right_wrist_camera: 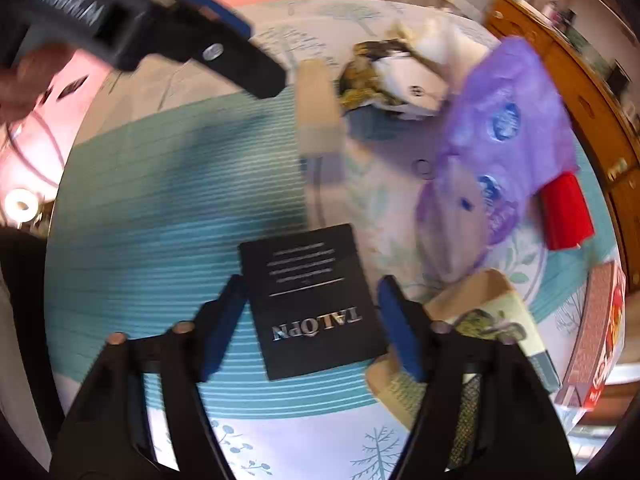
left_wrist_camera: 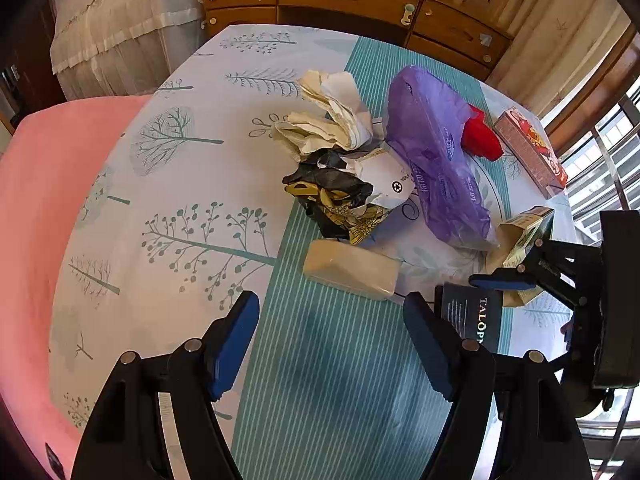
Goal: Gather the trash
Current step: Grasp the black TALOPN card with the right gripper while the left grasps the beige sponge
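Both hand-held grippers point down at a round table (left_wrist_camera: 192, 184) under a tree-print cloth. At left, the left gripper (left_wrist_camera: 332, 344) hangs with jaws wide apart over a bare striped teal patch, holding and touching nothing; a cream soap-like block (left_wrist_camera: 352, 268) lies just beyond it. Open room lies leftward, toward the table's curved edge. The trash sits mid-table: crumpled paper (left_wrist_camera: 332, 120), a black-and-gold wrapper (left_wrist_camera: 340, 204), a purple plastic bag (left_wrist_camera: 440, 160), a red cup (left_wrist_camera: 482, 140). At right, the right gripper (right_wrist_camera: 310, 328) straddles a black TALOPN card (right_wrist_camera: 308, 300), jaws parted; whether its pads press the card cannot be told. A small carton (right_wrist_camera: 496, 320) lies touching its right finger.
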`<state>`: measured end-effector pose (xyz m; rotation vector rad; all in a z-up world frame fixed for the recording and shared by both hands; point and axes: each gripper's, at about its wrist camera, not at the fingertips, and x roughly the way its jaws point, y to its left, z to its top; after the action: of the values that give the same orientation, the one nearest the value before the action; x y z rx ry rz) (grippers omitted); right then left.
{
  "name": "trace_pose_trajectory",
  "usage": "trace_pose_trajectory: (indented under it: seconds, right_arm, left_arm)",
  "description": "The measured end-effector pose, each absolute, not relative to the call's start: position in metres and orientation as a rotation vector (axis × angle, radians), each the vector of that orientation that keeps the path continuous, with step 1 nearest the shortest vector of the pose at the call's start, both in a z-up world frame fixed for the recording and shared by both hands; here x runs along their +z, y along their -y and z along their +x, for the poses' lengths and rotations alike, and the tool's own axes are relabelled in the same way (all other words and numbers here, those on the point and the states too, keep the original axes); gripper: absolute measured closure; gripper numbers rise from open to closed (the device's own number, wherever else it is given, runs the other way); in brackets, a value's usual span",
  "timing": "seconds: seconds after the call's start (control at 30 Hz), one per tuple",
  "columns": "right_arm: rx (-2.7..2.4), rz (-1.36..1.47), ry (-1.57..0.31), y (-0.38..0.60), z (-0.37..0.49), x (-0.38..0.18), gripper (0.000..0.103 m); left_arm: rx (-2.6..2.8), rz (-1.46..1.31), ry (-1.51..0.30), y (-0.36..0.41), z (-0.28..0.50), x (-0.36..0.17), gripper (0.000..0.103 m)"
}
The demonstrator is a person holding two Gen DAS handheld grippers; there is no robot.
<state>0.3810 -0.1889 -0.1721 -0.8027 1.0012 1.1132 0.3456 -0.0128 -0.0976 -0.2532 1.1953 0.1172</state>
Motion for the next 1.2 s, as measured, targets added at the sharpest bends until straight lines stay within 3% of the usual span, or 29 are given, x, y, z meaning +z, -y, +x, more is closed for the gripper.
trace_pose_trajectory:
  seconds: [0.5,0.57,0.63,0.77,1.2]
  right_arm:
    - [0.838,-0.408,-1.132,0.212,0.441,-0.168,0.05]
    - [0.824,-0.386,-1.137,0.211,0.441,-0.169,0.05]
    - [0.81,-0.353,-1.148,0.219,0.436,-0.169,0.05]
    - [0.785,-0.277,-1.172,0.222,0.426,-0.17,0.05]
    - [0.685,-0.12,-1.176,0.239,0.361,-0.14,0.051]
  left_arm:
    - [0.314,-0.559,-1.274,-0.008,0.392,-0.122,0.028]
    - [0.323,-0.564,-1.299,-0.007,0.396,-0.127,0.051]
    - [0.319,-0.573,-1.314,-0.005,0.395,-0.131,0.053]
    - [0.29,-0.59,-1.32,-0.006,0.387,-0.134,0.072]
    - [0.148,-0.409,-1.282,0.002,0.327,-0.103,0.078]
